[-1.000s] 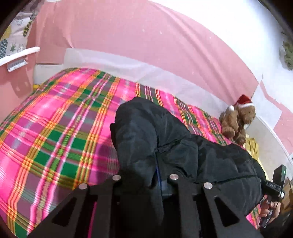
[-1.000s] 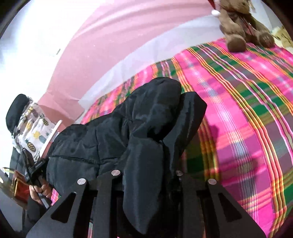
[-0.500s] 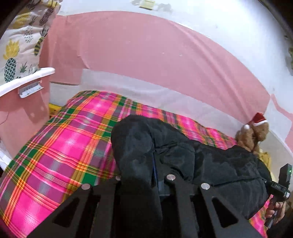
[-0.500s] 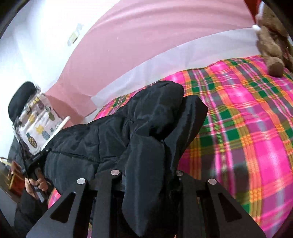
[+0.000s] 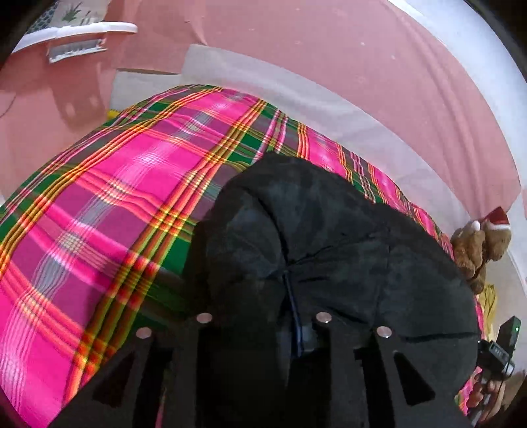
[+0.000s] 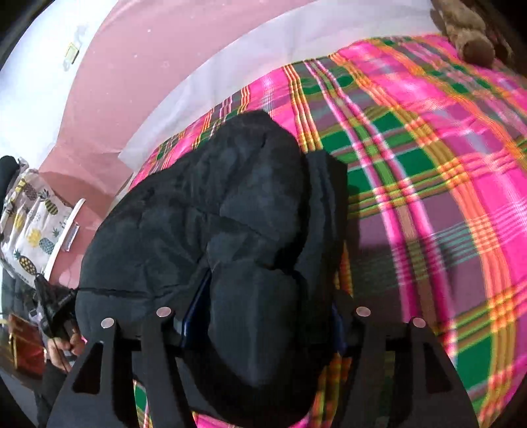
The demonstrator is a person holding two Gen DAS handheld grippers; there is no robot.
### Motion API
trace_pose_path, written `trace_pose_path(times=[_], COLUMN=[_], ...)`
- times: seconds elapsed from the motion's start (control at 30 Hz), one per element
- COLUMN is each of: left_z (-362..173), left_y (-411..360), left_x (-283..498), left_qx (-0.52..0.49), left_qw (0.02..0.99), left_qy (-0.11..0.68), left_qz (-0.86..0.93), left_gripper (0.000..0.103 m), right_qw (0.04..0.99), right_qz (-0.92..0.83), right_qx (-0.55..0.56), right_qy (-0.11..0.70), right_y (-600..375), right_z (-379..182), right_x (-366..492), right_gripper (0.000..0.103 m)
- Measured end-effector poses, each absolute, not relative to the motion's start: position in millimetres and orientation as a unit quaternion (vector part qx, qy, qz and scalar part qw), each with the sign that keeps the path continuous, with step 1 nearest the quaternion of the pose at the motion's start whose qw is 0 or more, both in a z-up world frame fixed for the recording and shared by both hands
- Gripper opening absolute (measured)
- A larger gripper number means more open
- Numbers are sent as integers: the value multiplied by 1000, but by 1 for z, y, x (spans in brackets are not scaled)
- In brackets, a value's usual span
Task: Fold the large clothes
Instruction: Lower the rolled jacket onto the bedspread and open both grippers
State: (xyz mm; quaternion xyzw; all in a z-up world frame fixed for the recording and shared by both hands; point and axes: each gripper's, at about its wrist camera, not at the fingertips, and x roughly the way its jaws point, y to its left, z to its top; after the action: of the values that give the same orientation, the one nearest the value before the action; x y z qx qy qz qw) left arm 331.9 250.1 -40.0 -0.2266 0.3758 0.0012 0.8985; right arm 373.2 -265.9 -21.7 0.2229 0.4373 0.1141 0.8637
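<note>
A large black padded jacket (image 5: 329, 250) hangs bunched between both grippers above a bed with a pink and green plaid cover (image 5: 108, 204). My left gripper (image 5: 263, 329) is shut on one end of the jacket; the fabric hides its fingertips. My right gripper (image 6: 260, 316) is shut on the other end of the jacket (image 6: 224, 210), with a thick fold bulging out between its fingers. The other hand-held gripper shows at the edge of each view, at lower right in the left wrist view (image 5: 497, 352) and lower left in the right wrist view (image 6: 52, 306).
A brown teddy bear (image 5: 477, 247) with a red hat sits at the bed's far right corner, also in the right wrist view (image 6: 467, 29). A pink wall (image 5: 329, 66) runs behind the bed. A white chair with a pineapple-print cushion (image 6: 33, 224) stands left of the bed.
Both grippers have moved with the jacket held between them, first tilting up toward the wall, then back down and closer to the plaid cover. Both grips are unchanged.
</note>
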Motion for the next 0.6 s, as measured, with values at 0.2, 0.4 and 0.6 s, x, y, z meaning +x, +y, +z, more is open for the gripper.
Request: trace_pose_path(times=[0.2,0.4,0.6], left_z=[-10,-10,-12], left_y=[270,273,261], left_x=[301,297,290], left_qx=[-254,-231,-203], left_qw=[902,915,923], left_qy=[348,322,320], left_qz=[-5,77,62], left_gripper=[42,55,55], right_qw=[914,901,889], right_qz=[76,74,74], right_qx=[164,97,98], right_qy=[364,415,441], right_y=[-261,-228,-231], right_z=[33,2,-25], right_x=[349,370,379], right_gripper=[61,61,61])
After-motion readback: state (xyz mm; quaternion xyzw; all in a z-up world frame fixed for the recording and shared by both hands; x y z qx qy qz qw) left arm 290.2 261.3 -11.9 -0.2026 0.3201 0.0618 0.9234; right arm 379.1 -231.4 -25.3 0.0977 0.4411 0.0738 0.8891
